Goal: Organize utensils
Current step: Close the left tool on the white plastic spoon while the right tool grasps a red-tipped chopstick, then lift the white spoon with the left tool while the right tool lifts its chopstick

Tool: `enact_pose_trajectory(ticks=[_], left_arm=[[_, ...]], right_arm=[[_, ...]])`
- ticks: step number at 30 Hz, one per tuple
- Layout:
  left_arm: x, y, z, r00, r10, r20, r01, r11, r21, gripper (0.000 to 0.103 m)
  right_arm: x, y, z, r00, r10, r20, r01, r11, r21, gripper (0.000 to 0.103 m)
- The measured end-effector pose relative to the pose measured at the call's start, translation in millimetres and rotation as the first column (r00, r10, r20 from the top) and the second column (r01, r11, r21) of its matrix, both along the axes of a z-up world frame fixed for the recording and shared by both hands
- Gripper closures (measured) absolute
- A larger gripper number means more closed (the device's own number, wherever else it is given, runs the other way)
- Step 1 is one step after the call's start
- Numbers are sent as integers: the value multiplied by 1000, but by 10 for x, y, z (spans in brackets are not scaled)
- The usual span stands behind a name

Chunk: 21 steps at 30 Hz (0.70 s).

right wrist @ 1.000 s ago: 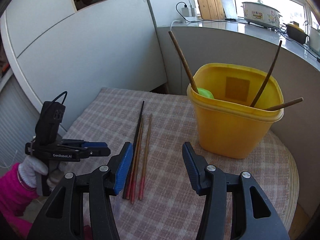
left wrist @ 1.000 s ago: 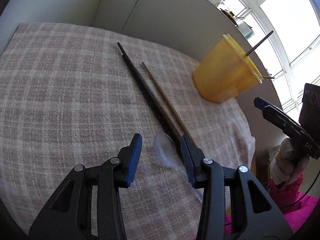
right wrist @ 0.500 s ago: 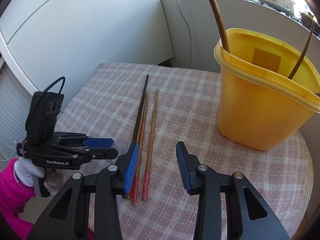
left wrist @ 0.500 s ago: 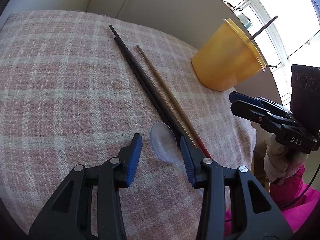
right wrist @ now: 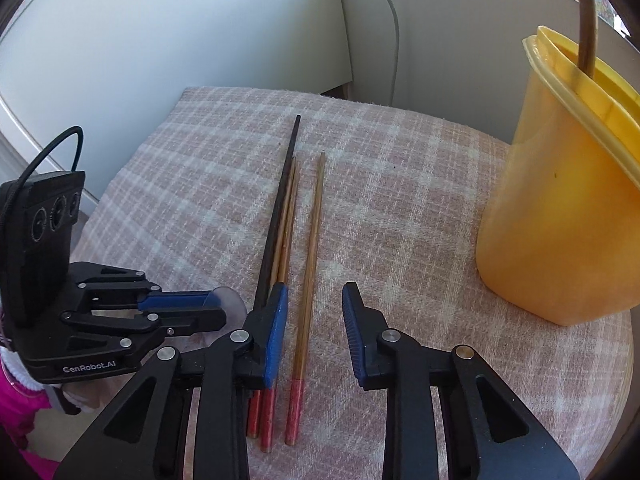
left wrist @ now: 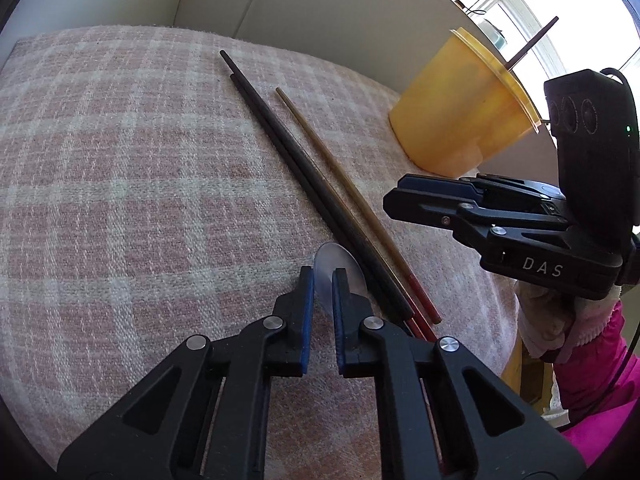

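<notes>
Left gripper [left wrist: 322,276]: jaws had just been closing and stood nearly together, pinching the clear plastic spoon [left wrist: 338,270] by its bowl edge; contact on both pads appeared likely, though the transparent plastic made it hard to confirm.
Clear plastic spoon: lay at the near edge of the bench [left wrist: 120,184], just left of the chopstick bundle; its handle was hidden beneath the gripper.
Right gripper [right wrist: 314,308]: jaws had just been closing but stood apart, straddling one red-tipped wooden chopstick [right wrist: 308,280] without touching it.
Red-tipped wooden chopstick: lay alone on the checked cloth, slightly apart to the right of the other sticks.
Remaining chopsticks: dark chopsticks [right wrist: 280,208] and two further red-tipped sticks [right wrist: 289,216] lay side by side, touching, partly under the right gripper's left finger.
Yellow container [right wrist: 560,216]: stood upright at the right rear of the bench, well apart from the loose sticks, with a brown stick [right wrist: 586,24] leaning out of it.
Operator: gloved hand [left wrist: 552,316] and pink sleeve [left wrist: 596,392] visible behind the right gripper in the left wrist view.
</notes>
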<state>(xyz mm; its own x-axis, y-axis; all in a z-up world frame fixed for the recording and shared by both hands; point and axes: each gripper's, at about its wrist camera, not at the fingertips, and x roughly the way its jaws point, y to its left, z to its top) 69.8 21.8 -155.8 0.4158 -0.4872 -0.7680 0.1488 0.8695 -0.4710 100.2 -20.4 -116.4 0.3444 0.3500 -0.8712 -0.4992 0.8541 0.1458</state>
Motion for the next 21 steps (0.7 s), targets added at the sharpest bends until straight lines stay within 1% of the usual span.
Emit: enact_pose_trajectory(ticks=[3, 7, 10, 13, 19, 21], left_arm=[[-39, 44, -22, 1000, 7, 5, -7, 1000, -3, 97], [-57, 81, 10, 1000, 12, 12, -12, 1000, -2, 97], [-88, 150, 21, 1000, 19, 14, -19, 1000, 0, 97], [-113, 227, 39, 999, 29, 17, -29, 1000, 5, 97], [-165, 400, 78, 998, 54, 25, -55, 998, 18, 97], [-183, 465, 94, 997, 65, 28, -66, 998, 22, 97]], right_arm=[[63, 93, -71, 1000, 10, -4, -10, 999, -32, 81], [184, 163, -165, 1000, -7, -18, 6, 998, -63, 88], [261, 197, -202, 999, -14, -42, 12, 998, -54, 88], [300, 278, -219, 999, -6, -32, 4, 997, -81, 89], [353, 370, -230, 1000, 6, -22, -9, 992, -124, 97], [366, 383, -236, 1000, 8, -27, -11, 992, -125, 97]])
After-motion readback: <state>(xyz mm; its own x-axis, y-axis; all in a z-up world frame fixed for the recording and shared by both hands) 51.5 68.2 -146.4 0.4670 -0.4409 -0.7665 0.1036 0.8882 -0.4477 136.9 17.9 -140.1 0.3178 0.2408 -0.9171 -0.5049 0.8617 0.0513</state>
